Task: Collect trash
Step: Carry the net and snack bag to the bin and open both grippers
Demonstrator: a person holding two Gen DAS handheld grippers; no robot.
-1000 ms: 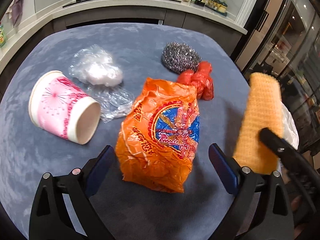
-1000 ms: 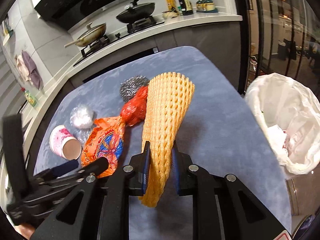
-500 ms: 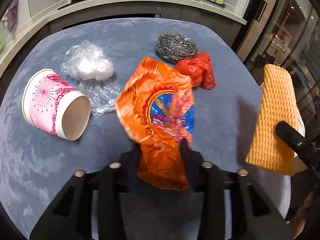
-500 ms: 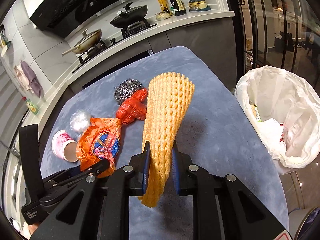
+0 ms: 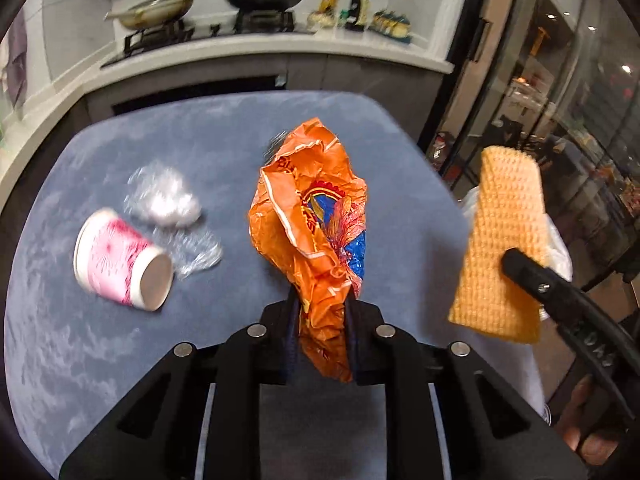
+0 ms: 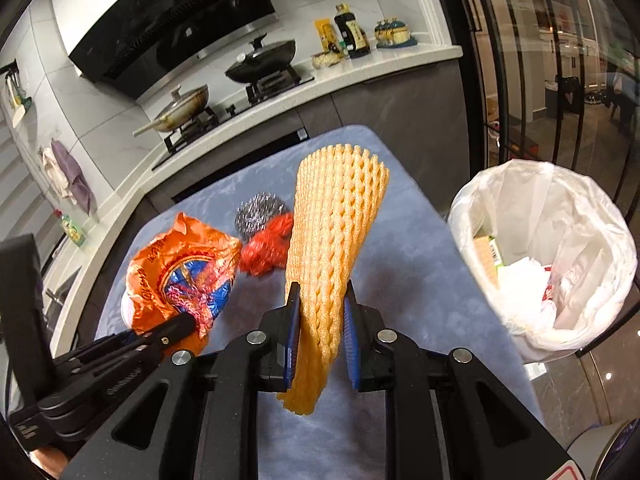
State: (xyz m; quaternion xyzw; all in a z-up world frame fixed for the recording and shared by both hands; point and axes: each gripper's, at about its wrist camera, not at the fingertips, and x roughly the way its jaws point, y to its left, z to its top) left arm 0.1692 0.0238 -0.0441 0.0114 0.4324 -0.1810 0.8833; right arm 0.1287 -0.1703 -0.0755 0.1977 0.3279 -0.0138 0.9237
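Left gripper point(image 5: 320, 312) closing on the crumpled orange snack bag point(image 5: 312, 220), jaws nearly together with the bag's lower end pinched between the pads and its tail hanging below them; bag raised clear of the blue-grey table point(image 5: 100, 352), its top standing up ahead of the fingers. Right gripper point(image 6: 320, 312) clamped narrow on the yellow foam fruit net point(image 6: 332, 240), gripped near its lower end, the wide mesh mouth flaring upward, a short stub dangling under the pads.

Left on the table: pink-and-white paper cup point(image 5: 120, 260) tipped on its side, mouth toward the camera; just behind and touching it, a wad of clear plastic wrap point(image 5: 168, 204). Farther back, seen from the right wrist, a steel scouring pad point(image 6: 258, 212) with a knotted red plastic bag point(image 6: 266, 248) right against it, both partly hidden by the net.

Off the table's right edge, well below its surface, a bin lined with a white bag point(image 6: 544, 256), already holding paper and packaging scraps.

Beyond the table, a kitchen counter point(image 6: 320, 80) with two pans on a hob, bottles and jars toward the right end.
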